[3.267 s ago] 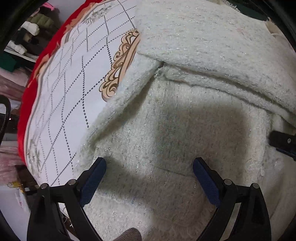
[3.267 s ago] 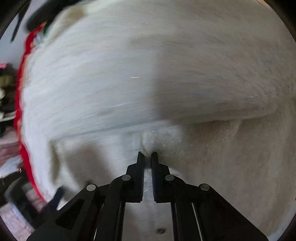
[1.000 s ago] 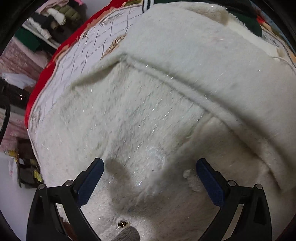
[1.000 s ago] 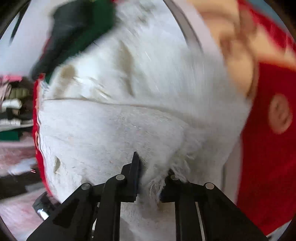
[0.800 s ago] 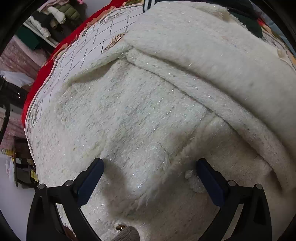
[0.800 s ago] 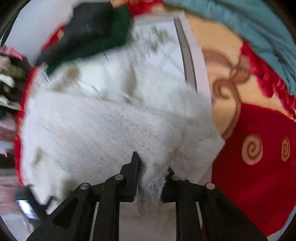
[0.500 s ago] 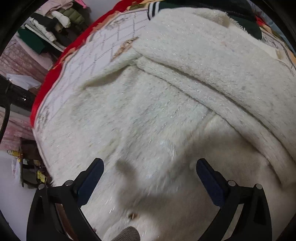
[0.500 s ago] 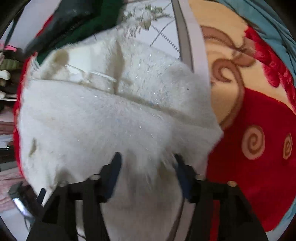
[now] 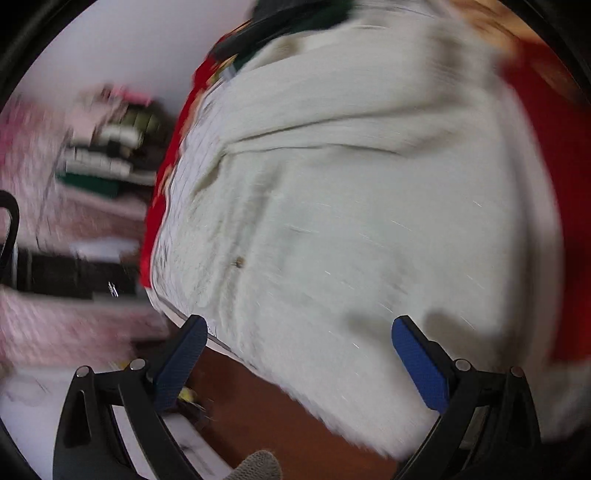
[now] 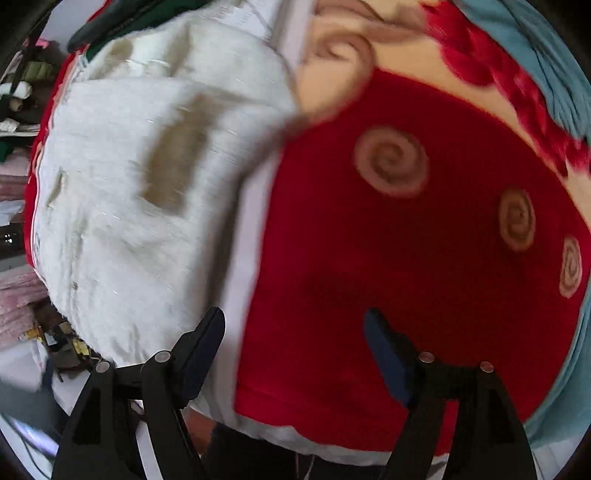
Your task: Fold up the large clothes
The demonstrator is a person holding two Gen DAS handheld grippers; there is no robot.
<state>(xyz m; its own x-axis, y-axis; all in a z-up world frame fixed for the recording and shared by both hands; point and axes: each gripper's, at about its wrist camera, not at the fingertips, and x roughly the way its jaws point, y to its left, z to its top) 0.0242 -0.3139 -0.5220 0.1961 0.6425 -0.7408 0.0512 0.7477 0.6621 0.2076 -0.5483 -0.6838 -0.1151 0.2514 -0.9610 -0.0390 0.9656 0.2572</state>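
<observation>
The fluffy cream-white woollen garment (image 9: 351, 221) lies in a thick folded heap on the red plush blanket with beige spiral patterns (image 10: 424, 258), which covers the surface. The fabric is hairy and soft, with thin shiny threads in it, and one folded layer makes a rounded ridge across the upper part. In the right wrist view the garment (image 10: 147, 192) takes the left side of the blanket, with a white panel of the blanket beside it, and its near edge hangs a little over the border.

The left tongs (image 9: 299, 365) are wide open and hold nothing; their blue ribbed pads (image 9: 419, 365) stand apart above the near edge of the garment. The right tongs (image 10: 295, 354) are open too and empty, above the red plush and just beside the right edge of the garment.

A dark green and black cloth (image 10: 122, 18) lies at the far end, touching the garment. A teal fabric (image 10: 535, 55) is at the far right edge. Both views are blurred.
</observation>
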